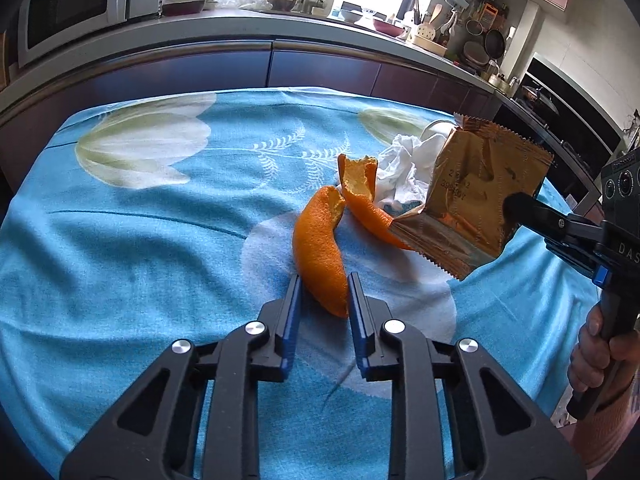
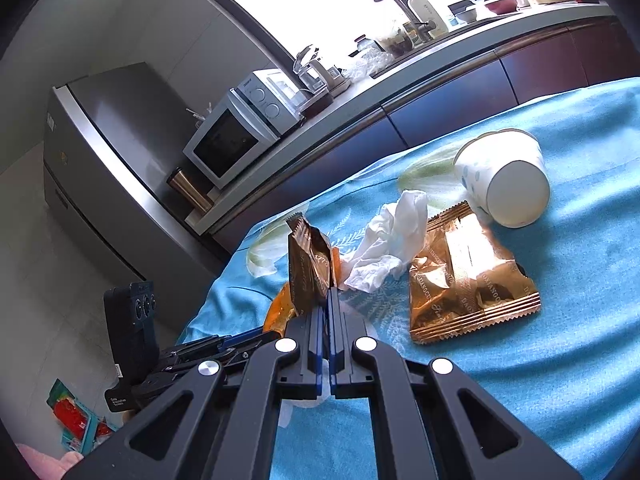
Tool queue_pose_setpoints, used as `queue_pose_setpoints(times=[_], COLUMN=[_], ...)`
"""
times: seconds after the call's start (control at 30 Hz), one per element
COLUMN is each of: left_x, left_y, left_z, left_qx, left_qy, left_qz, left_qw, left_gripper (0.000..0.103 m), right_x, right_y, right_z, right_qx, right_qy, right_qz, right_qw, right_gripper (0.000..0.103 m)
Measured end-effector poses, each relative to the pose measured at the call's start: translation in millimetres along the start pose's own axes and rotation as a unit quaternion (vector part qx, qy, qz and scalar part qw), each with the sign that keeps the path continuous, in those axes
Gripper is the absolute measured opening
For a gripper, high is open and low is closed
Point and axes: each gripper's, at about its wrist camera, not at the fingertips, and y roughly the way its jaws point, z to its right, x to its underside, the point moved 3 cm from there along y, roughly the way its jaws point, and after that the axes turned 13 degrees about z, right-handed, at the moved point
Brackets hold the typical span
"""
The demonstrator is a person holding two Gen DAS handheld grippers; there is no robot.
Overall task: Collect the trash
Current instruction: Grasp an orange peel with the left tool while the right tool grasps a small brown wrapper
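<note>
An orange peel [image 1: 320,252] lies on the blue flowered cloth [image 1: 140,240]. My left gripper [image 1: 325,280] is open, its fingers on either side of the peel's near end. A second peel piece [image 1: 360,192] lies behind it. My right gripper [image 2: 326,300] is shut on a gold snack wrapper [image 2: 310,264] and holds it above the cloth; the wrapper also shows in the left wrist view [image 1: 476,196]. A second gold wrapper [image 2: 468,276], a crumpled white tissue [image 2: 388,244] and a tipped paper cup [image 2: 504,176] lie on the cloth.
A kitchen counter [image 1: 280,28] with a microwave [image 1: 76,4] and utensils runs behind the table. A fridge [image 2: 108,152] stands at the left in the right wrist view. The table edge drops off near the left gripper [image 2: 240,344].
</note>
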Motion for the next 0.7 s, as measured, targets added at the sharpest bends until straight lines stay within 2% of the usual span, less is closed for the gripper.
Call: queue_pose_setpoints(times=[0.33, 0.7], left_x=[3, 9], left_y=[-12, -56], left_z=[-1, -16], left_qx=[-0.011, -0.020], left_qy=[-0.009, -0.023], left_qz=[0.014, 0.040], left_qw=[0.9998, 0.9987], left_gripper=[0.016, 0.015], right_x=[1, 4], right_y=[2, 6], right_z=[-5, -15], right_qx=[-0.004, -0.018], right_qy=[-0.006, -0.015], right_qz=[-0.001, -0.006], right_qw=[1.000, 1.000], right_gripper=[0.001, 0.001])
